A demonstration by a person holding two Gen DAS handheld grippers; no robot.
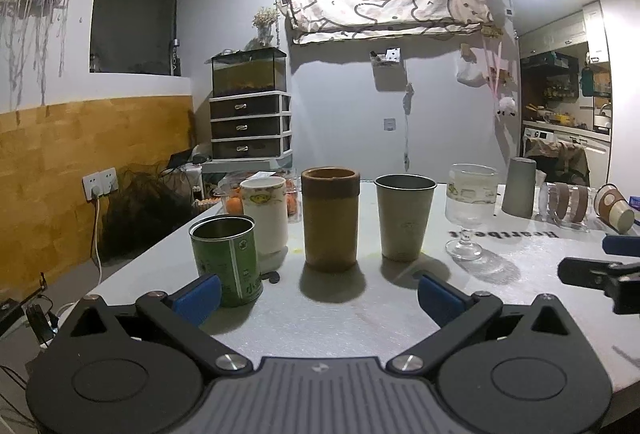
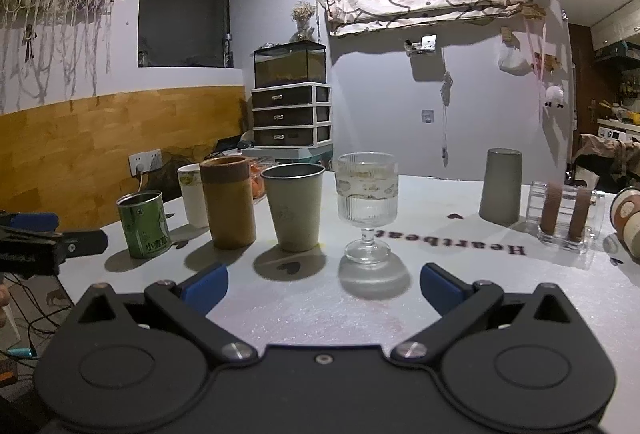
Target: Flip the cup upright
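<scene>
A row of upright cups stands on the white table [image 1: 320, 318]: a green tin [image 1: 226, 260], a white cup [image 1: 265, 214], a brown cylinder cup [image 1: 330, 218], a metal tumbler [image 1: 404, 216] and a stemmed glass [image 1: 470, 208]. A grey cup [image 1: 519, 187] stands upside down at the far right; it also shows in the right wrist view [image 2: 502, 186]. My left gripper [image 1: 318, 298] is open and empty, in front of the brown cup. My right gripper [image 2: 324, 288] is open and empty, in front of the stemmed glass [image 2: 367, 202].
A clear holder with brown sleeves [image 2: 566, 216] and paper cups lying on their sides [image 2: 628, 216] sit at the table's right. A box of oranges [image 1: 236, 200] is behind the white cup. A drawer unit [image 1: 250, 126] stands by the far wall.
</scene>
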